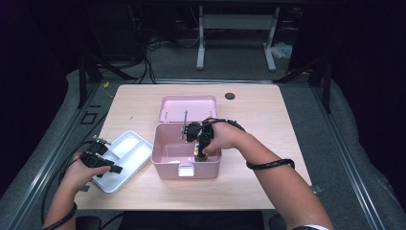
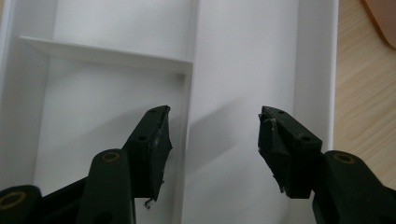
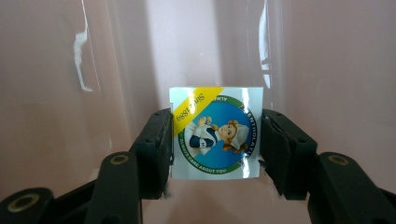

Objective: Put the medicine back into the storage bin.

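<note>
Inside the open pink box (image 1: 165,165) on the table (image 1: 258,110), the right gripper (image 1: 203,152) reaches down so its jaws flank a small square packet (image 3: 216,133) with a round blue label, touching or nearly touching both edges, seemingly to lift it out. Meanwhile the left gripper (image 1: 107,166) hovers with jaws apart and empty over the white divided tray (image 1: 125,143) beside the box, perhaps waiting to steady it

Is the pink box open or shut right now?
Open. The pink box has its lid swung back behind it, and the right gripper reaches down inside it.
</note>
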`<state>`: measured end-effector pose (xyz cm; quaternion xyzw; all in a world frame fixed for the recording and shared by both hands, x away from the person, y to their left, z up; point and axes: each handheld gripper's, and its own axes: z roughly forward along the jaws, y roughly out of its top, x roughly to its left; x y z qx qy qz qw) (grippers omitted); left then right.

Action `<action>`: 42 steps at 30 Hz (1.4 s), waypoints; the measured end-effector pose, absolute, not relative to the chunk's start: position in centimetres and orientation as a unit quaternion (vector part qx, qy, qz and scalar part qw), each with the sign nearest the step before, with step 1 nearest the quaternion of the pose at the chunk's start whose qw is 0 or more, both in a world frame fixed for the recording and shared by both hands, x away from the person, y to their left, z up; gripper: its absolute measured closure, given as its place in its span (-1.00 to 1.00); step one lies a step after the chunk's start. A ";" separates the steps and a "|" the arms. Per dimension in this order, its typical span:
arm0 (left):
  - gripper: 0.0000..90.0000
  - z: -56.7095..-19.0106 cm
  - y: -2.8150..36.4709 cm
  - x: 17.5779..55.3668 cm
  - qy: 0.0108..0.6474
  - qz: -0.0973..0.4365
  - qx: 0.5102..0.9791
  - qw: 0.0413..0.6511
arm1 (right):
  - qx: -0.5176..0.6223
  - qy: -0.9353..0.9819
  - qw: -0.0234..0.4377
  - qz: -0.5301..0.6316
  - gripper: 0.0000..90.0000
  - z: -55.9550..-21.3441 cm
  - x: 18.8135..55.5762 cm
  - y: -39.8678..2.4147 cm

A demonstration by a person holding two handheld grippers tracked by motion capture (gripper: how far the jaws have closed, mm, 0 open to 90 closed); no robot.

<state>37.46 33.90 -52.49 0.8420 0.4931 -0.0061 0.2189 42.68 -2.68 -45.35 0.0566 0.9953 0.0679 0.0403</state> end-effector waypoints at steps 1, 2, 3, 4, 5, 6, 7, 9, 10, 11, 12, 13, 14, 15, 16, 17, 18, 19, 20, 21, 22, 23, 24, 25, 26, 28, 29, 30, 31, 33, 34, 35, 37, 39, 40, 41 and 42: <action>-0.03 -52.5 33.9 37.5 0.493 -0.006 0.842 0.219 | 0.058 0.995 0.041 0.068 0.02 -45.4 42.7 -2.6; -0.03 -52.5 33.9 37.5 0.493 -0.006 0.842 0.218 | 0.058 0.995 0.041 0.064 0.02 -45.4 42.7 -2.6; -0.03 -52.5 33.9 37.5 0.493 -0.007 0.842 0.218 | 0.062 0.995 0.042 0.063 0.01 -45.5 42.7 -2.6; -0.03 -52.5 33.9 37.5 0.492 -0.007 0.843 0.218 | 0.065 0.995 0.041 0.063 0.00 -45.6 42.8 -2.6; -0.03 -52.5 33.9 37.5 0.493 -0.007 0.842 0.219 | 0.068 0.995 0.037 0.061 0.00 -45.6 42.8 -2.6; -0.03 -52.5 33.9 37.5 0.493 -0.007 0.842 0.218 | 0.068 0.995 0.037 0.061 0.00 -45.6 42.8 -2.6; -0.03 -52.5 33.9 37.5 0.493 -0.006 0.842 0.218 | 0.070 0.995 0.040 0.062 -0.02 -45.5 42.8 -2.6; -0.03 -52.6 33.9 37.5 0.493 -0.007 0.842 0.218 | 0.072 0.994 0.038 0.070 -0.02 -45.2 42.8 -2.7; -0.03 -52.5 33.9 37.5 0.493 -0.007 0.842 0.218 | 0.071 0.994 0.038 0.073 -0.01 -45.0 42.8 -2.7; -0.03 -52.5 33.9 37.5 0.493 -0.007 0.842 0.218 | 0.071 0.994 0.041 0.076 -0.01 -44.7 42.8 -2.8; -0.03 -52.5 33.9 37.5 0.493 -0.007 0.842 0.218 | 0.072 0.993 0.042 0.079 -0.01 -44.4 42.7 -2.9; -0.03 -52.6 33.9 37.5 0.493 -0.006 0.842 0.218 | 0.072 0.993 0.044 0.083 -0.01 -44.0 42.6 -3.0; -0.03 -52.6 33.9 37.5 0.493 -0.006 0.842 0.217 | 0.071 0.993 0.047 0.088 -0.01 -43.5 42.5 -3.2; -0.02 -52.6 33.9 37.5 0.493 -0.005 0.842 0.217 | 0.071 0.992 0.051 0.094 -0.01 -43.0 42.5 -3.3; -0.02 -52.6 33.9 37.5 0.493 -0.003 0.843 0.215 | 0.072 0.991 0.052 0.098 -0.01 -42.4 42.4 -3.6; -0.02 -52.6 33.8 37.5 0.492 0.000 0.844 0.212 | 0.073 0.990 0.055 0.103 -0.01 -41.9 42.3 -3.9; -0.02 -52.6 33.8 37.4 0.492 0.002 0.844 0.211 | 0.075 0.990 0.059 0.108 -0.02 -41.3 42.2 -4.2; -0.01 -52.5 33.9 37.4 0.492 0.005 0.845 0.212 | 0.078 0.988 0.064 0.114 -0.02 -40.7 42.1 -4.6; 0.00 -52.4 33.9 37.4 0.492 0.009 0.844 0.214 | 0.082 0.987 0.069 0.119 -0.02 -40.0 42.1 -5.1; 0.00 -52.3 33.9 37.4 0.491 0.012 0.843 0.218 | 0.088 0.986 0.073 0.123 -0.03 -39.4 42.0 -5.7; 0.00 -52.2 33.9 37.4 0.491 0.018 0.843 0.220 | 0.095 0.983 0.079 0.133 -0.04 -38.8 42.0 -6.4; 0.00 -52.2 33.9 37.4 0.491 0.018 0.843 0.220 | 0.104 0.981 0.083 0.141 -0.05 -38.2 41.9 -7.1; 0.00 -52.0 34.0 37.4 0.486 0.026 0.846 0.218 | 0.111 0.978 0.089 0.149 -0.06 -37.8 41.8 -7.9; 0.00 -51.9 33.9 37.3 0.484 0.030 0.847 0.217 | 0.120 0.976 0.094 0.155 -0.07 -37.4 41.7 -8.7; 0.00 -51.9 33.8 37.3 0.483 0.033 0.848 0.218 | 0.126 0.974 0.102 0.160 -0.09 -37.1 41.6 -9.5; 0.00 -51.8 33.7 37.3 0.478 0.037 0.848 0.226 | 0.144 0.967 0.121 0.170 -0.16 -36.9 41.3 -11.1; 0.01 -51.7 33.6 37.3 0.475 0.039 0.849 0.228 | 0.157 0.963 0.127 0.180 -0.19 -36.8 41.1 -11.9; 0.05 -51.6 33.6 37.3 0.470 0.046 0.852 0.227 | 0.168 0.958 0.132 0.191 -0.21 -36.9 40.9 -12.7; 0.06 -51.5 33.5 37.3 0.471 0.048 0.851 0.226 | 0.180 0.954 0.133 0.200 -0.21 -37.0 40.8 -13.4; 0.08 -51.3 33.3 37.4 0.471 0.055 0.850 0.230 | 0.200 0.947 0.140 0.210 -0.22 -37.6 40.6 -14.7; 0.09 -51.1 33.2 37.5 0.470 0.057 0.849 0.234 | 0.208 0.945 0.145 0.208 -0.22 -37.9 40.5 -15.3; 0.12 -51.0 33.1 37.6 0.467 0.060 0.849 0.239 | 0.219 0.942 0.150 0.205 -0.23 -38.3 40.4 -15.8; 0.10 -50.8 32.8 37.7 0.466 0.064 0.847 0.247 | 0.229 0.938 0.158 0.207 -0.22 -39.0 40.2 -16.7; 0.08 -50.7 32.5 38.0 0.464 0.065 0.849 0.243 | 0.239 0.934 0.166 0.208 -0.17 -39.4 39.8 -17.5; 0.06 -50.6 32.4 38.1 0.461 0.067 0.854 0.233 | 0.238 0.936 0.159 0.206 -0.13 -39.7 39.6 -17.8; 0.06 -50.5 32.4 38.2 0.461 0.071 0.854 0.230 | 0.236 0.936 0.161 0.207 -0.11 -40.1 39.4 -18.1; 0.04 -50.3 32.4 38.3 0.460 0.074 0.855 0.230 | 0.231 0.937 0.166 0.202 -0.08 -40.5 39.2 -18.3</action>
